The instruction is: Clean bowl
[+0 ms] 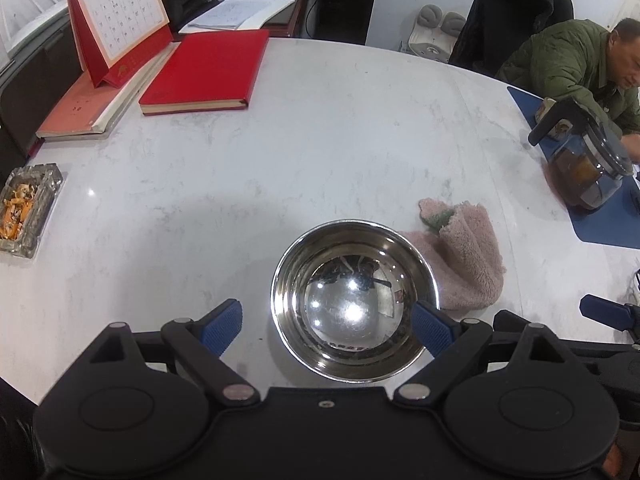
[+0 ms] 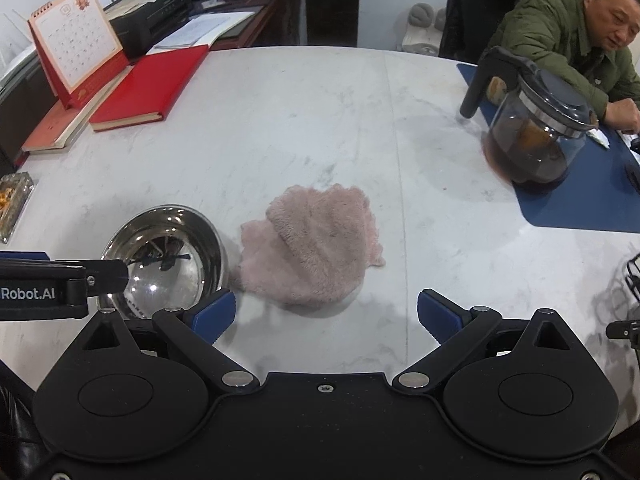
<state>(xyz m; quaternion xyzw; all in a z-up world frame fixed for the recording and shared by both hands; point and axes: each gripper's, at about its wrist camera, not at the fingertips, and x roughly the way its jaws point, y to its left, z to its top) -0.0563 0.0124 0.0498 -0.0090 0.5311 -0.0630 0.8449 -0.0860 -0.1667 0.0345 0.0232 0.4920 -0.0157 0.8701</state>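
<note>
Stainless steel bowl [image 1: 354,300] upright on the white marble desk [image 1: 280,152], empty and shiny inside, sitting just ahead of the left gripper [image 1: 332,326]. Left fingers [image 1: 224,326] spread wide and released, one blue pad at 9 o'clock of the bowl and apart from it, the other overlapping the rim at 3 o'clock; contact there cannot be told. Nothing grasped.

Pink fluffy cloth [image 2: 314,244] crumpled on the desk at 3 o'clock of the bowl, near edge just beside the bowl's wall. Right gripper [image 2: 326,316] low over the desk just short of the cloth, fingers [image 2: 438,314] likewise released and wide apart, holding nothing, cloth lying beyond the gap at 12 o'clock. Bowl [image 2: 168,256] at 10 o'clock in the right wrist view, partly covered by the left gripper's black body [image 2: 44,288] with its "Robot.AI" label.

Farther off: red notebook [image 1: 208,72] at 11 o'clock of the bowl, desk calendar [image 1: 116,20] standing on a second book just beyond it, glass ashtray [image 1: 26,212] with orange scraps at 9 o'clock near the desk edge. Glass teapot [image 2: 536,132] with dark liquid at 2 o'clock, resting on the edge of a blue mat [image 2: 592,196]. Person in a green jacket [image 2: 560,36] seated behind the mat.
</note>
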